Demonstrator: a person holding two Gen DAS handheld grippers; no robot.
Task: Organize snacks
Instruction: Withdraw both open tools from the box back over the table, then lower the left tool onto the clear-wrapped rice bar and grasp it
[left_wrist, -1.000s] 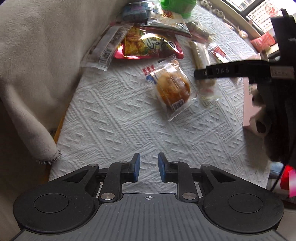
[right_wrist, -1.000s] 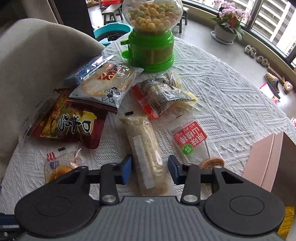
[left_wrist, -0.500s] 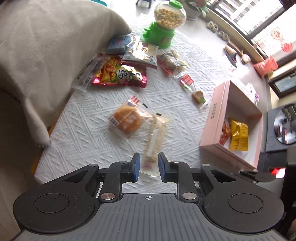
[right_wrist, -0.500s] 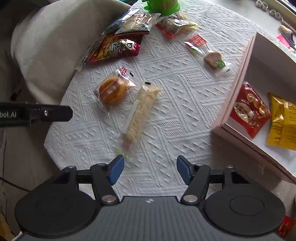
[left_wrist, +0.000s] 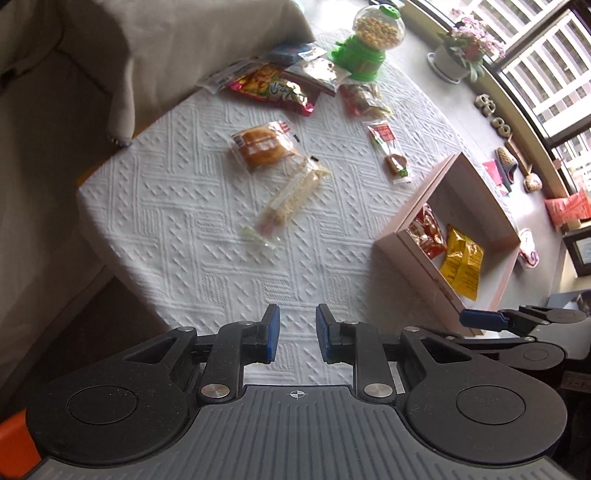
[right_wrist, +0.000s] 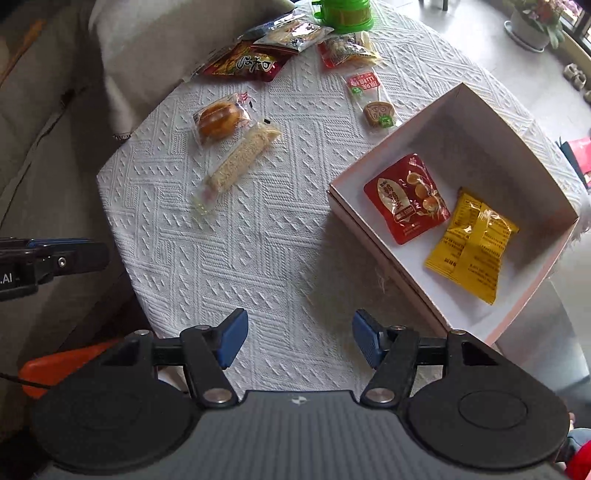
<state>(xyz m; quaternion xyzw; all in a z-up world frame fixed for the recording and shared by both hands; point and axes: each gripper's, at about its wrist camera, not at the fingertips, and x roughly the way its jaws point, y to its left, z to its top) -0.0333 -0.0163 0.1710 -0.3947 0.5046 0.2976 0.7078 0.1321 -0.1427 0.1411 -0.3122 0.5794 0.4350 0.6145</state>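
Observation:
A pink box on the table's right holds a red packet and a yellow packet; it also shows in the left wrist view. A wrapped bun and a long rice bar lie mid-table, a lollipop packet near the box. More snacks lie at the far edge. My left gripper hangs over the near edge, jaws a narrow gap apart, empty. My right gripper is open and empty, high over the near edge.
A green candy dispenser stands at the far side. A beige blanket-covered seat borders the table on the left. The white tablecloth hangs over the round edge. Floor, slippers and a flowerpot lie to the right.
Both grippers have pulled back and up from the table. The right gripper opened wider and left the rice bar lying mid-table. The left jaws keep the same narrow gap.

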